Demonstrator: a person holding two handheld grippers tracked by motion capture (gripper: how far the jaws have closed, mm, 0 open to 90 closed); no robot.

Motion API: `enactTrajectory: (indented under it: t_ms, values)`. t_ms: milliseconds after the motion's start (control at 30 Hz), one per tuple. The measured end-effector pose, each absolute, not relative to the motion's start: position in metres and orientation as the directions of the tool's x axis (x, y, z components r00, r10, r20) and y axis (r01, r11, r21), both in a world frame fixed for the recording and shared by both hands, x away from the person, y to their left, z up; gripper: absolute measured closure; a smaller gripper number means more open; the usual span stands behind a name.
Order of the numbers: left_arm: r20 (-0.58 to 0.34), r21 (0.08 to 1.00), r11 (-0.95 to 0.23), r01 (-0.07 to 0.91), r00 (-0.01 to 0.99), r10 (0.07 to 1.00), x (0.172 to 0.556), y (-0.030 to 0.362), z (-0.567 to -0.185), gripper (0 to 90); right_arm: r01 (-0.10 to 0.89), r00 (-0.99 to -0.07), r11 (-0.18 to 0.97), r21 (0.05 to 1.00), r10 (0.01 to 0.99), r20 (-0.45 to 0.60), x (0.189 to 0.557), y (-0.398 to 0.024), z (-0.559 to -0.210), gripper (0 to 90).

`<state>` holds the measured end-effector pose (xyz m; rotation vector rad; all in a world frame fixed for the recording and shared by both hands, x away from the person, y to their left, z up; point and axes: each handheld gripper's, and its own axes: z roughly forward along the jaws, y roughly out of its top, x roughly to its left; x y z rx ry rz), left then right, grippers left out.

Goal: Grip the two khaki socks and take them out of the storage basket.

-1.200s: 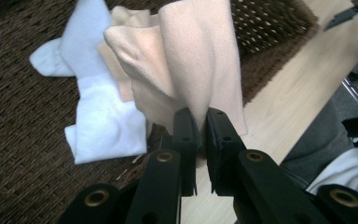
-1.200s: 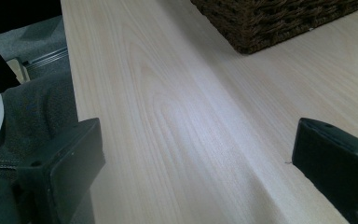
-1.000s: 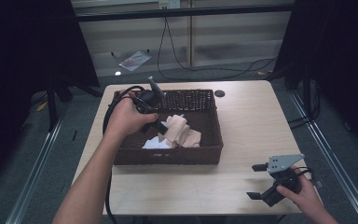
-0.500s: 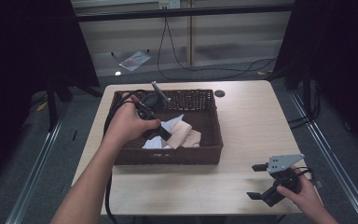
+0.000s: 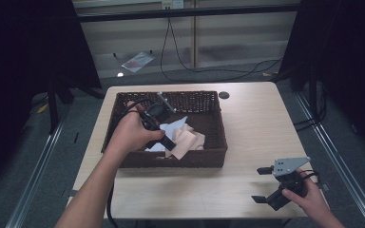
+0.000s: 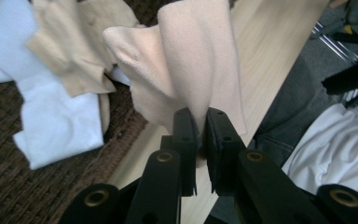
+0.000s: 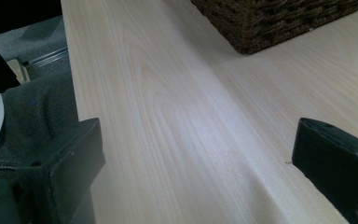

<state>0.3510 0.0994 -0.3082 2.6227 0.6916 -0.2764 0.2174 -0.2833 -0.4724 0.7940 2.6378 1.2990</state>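
High view: on the table [image 5: 247, 190], the wicker basket [image 5: 218, 142] holds white and beige cloths. Left gripper [image 6: 200, 135] is clamped on a beige cloth [image 6: 191, 70], lifting it out; the rest remain. Right gripper [image 5: 266, 183] waits wide open, holding nothing.

Your forearms are bare, with no sleeves on them. Your left gripper [image 6: 197, 140] has two black jaws with brass-coloured pivot screws, and a black cable [image 5: 110, 209] trails from it toward 6 o'clock. Your right gripper [image 5: 264, 184] is black too, topped by a grey three-cornered plate [image 5: 289, 165]. You wear a white top [image 6: 340, 144] and grey trousers [image 6: 293, 112].
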Motion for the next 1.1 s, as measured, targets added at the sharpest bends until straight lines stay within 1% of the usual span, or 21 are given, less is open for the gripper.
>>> enactTrajectory:
  t_ms: [400, 533, 933, 967, 1000, 1100]
  values:
    - [-0.295, 0.349, -0.817, 0.46, 0.881, 0.37, 0.335, 0.087, -0.32, 83.4, 0.412, -0.86, 0.501, 0.761, 0.489, 0.144, 0.217, -0.283, -0.473, 2.1]
    - [-0.323, 0.342, -0.818, 0.463, 0.875, 0.36, 0.335, 0.086, -0.326, 83.1, 0.412, -0.86, 0.5, 0.762, 0.49, 0.143, 0.217, -0.283, -0.473, 2.0]
    - [-0.312, 0.346, -0.842, 0.414, 0.897, 0.313, 0.323, 0.075, -0.346, 82.5, 0.412, -0.86, 0.499, 0.762, 0.49, 0.144, 0.217, -0.283, -0.473, 2.1]
    - [-0.316, 0.334, -0.848, 0.411, 0.897, 0.309, 0.323, 0.074, -0.346, 82.4, 0.412, -0.86, 0.5, 0.762, 0.49, 0.144, 0.217, -0.283, -0.473, 2.0]
    - [-0.321, 0.347, -0.839, 0.418, 0.894, 0.313, 0.322, 0.073, -0.348, 82.5, 0.412, -0.86, 0.5, 0.762, 0.489, 0.144, 0.217, -0.283, -0.473, 2.1]
    - [-0.318, 0.345, -0.847, 0.403, 0.9, 0.299, 0.319, 0.071, -0.349, 82.5, 0.412, -0.86, 0.499, 0.762, 0.489, 0.145, 0.217, -0.283, -0.473, 2.0]
